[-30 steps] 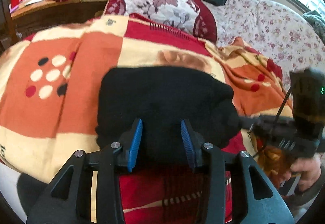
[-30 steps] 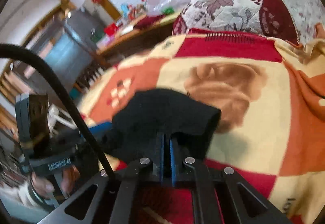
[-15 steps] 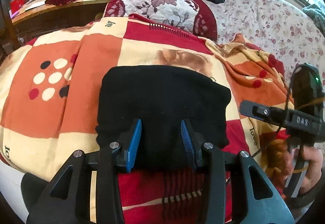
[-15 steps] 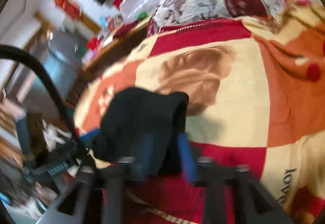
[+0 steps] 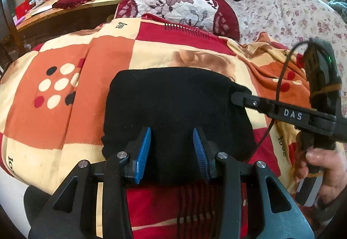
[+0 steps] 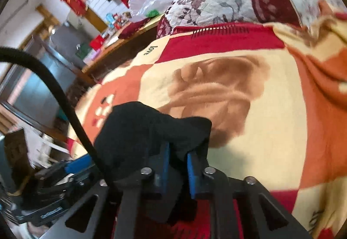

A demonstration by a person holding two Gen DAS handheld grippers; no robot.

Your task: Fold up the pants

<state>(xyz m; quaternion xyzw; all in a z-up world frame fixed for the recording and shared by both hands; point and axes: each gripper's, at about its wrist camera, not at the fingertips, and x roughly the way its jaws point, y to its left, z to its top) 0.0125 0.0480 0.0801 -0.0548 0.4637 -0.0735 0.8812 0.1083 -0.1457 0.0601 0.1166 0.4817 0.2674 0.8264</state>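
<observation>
Left wrist view
Left gripper: points forward and steeply down at the near edge of the pants; its blue pads stand apart with black cloth showing between them, and neither pad visibly presses the cloth.
Right gripper, seen from here: reaches in from the right, its black finger tip against the right edge of the pants; from this side I cannot tell how its jaws stand.
Hand: bare, at the lower right, wrapped round the right gripper's handle, a black cable looping above it.
Pants: a black, roughly square folded bundle lying flat on the blanket, far corners rounded, top surface smooth.
Blanket: checked in red, orange and cream, covering the bed; a flowered cushion lies beyond it.

Right wrist view
Right gripper: tilted down toward the blanket, the picture slightly blurred; its jaws have just been closing and now stand narrowly apart, with a bunched fold of the pants between the blue pads; the cloth looks pinched there.
Pants here: the corner rises in a rumpled hump above the pads, lifted off the blanket.
Left gripper, seen from here: low at the left edge, blue pad against the pants.
</observation>
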